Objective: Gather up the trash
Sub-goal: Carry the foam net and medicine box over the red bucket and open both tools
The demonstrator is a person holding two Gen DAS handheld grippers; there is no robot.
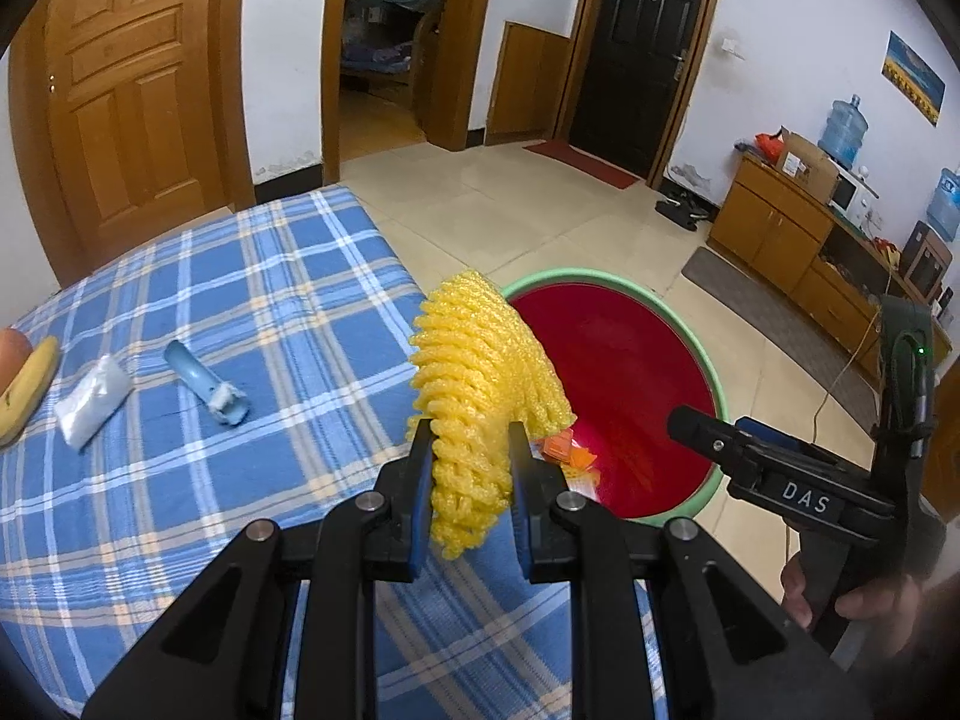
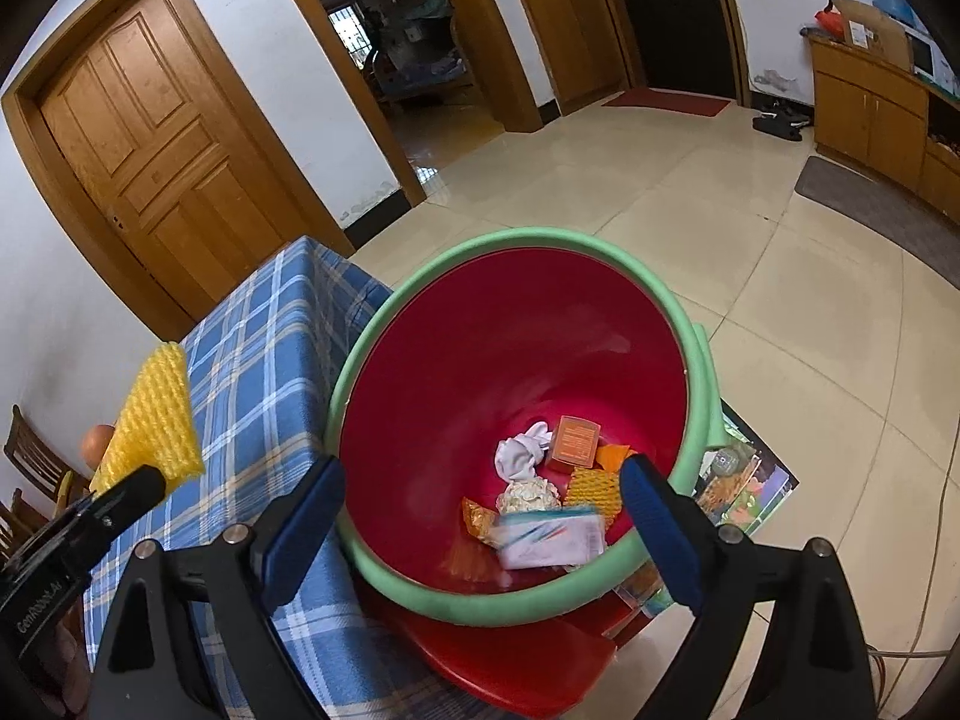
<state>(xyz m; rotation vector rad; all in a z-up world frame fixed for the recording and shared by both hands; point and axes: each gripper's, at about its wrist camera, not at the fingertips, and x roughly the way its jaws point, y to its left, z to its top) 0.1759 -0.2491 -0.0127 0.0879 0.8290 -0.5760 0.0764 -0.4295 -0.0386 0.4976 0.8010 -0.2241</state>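
The table point(image 1: 180, 312), covered in a blue checked cloth, spreads to the left of and beneath the left claw point(image 1: 471, 462). Just beyond that claw and slightly to its right stands the red bin point(image 1: 630, 372) with a green rim, on the tiled floor against the table's edge. In the right wrist view the bin's mouth lies straight ahead of the right claw point(image 2: 480, 510), framed between its two blue pads. Those pads are spread wide with nothing pinched between them.

The left claw is pinching a yellow foam net point(image 1: 480, 384), which rises above its fingers and leans toward the bin's rim; it is not yet inside. From the right claw it shows off to the left, over the table.

At the bin's bottom lie a wrapper point(image 2: 549, 537), an orange box point(image 2: 576, 444) and a white sock point(image 2: 523, 450).

Far left of the left claw, on the table, rest a banana point(image 1: 27, 387), a white packet point(image 1: 93, 402) and a pale blue tube point(image 1: 207, 381).
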